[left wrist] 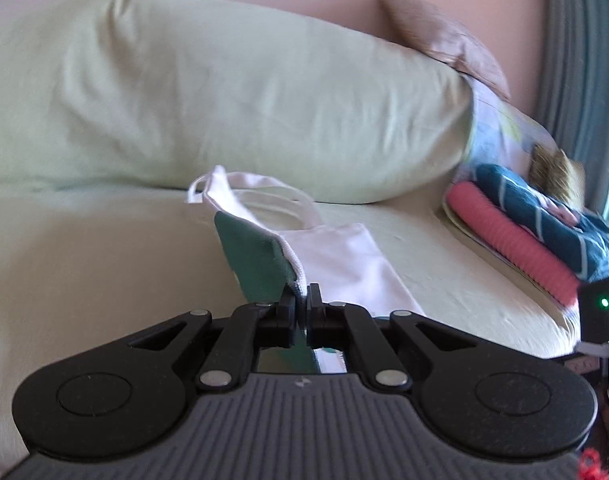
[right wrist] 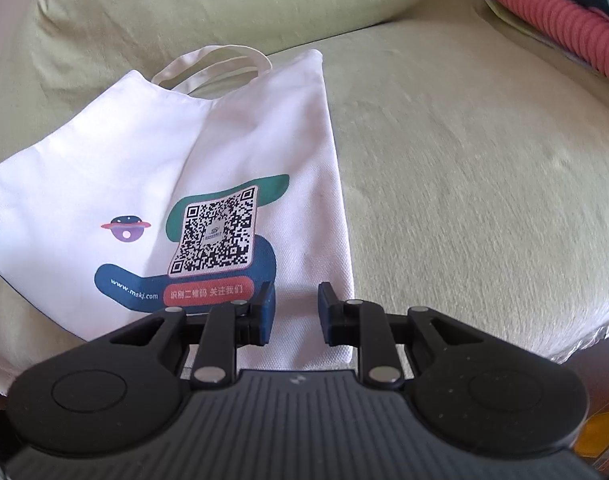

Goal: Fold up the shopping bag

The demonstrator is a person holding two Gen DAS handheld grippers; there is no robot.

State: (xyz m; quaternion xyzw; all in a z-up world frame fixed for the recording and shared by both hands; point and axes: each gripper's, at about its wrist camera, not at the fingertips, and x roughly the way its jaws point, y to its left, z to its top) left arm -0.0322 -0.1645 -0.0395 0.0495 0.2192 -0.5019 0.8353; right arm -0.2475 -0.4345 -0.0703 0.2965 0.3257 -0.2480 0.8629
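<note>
We note a bed [right wrist: 464,168] covered with a pale green sheet, lightly creased. A white shopping bag [right wrist: 264,128] lies on it, printed side up, with a QR code and green, blue and red shapes; its left part is raised off the sheet and its handles [right wrist: 212,64] point toward the pillow [left wrist: 224,92]. That large pale green pillow rests along the far side. At the right, a stack of folded clothes [left wrist: 536,236] sits on the sheet, well apart from the bag: pink ribbed piece under a teal striped one.
</note>
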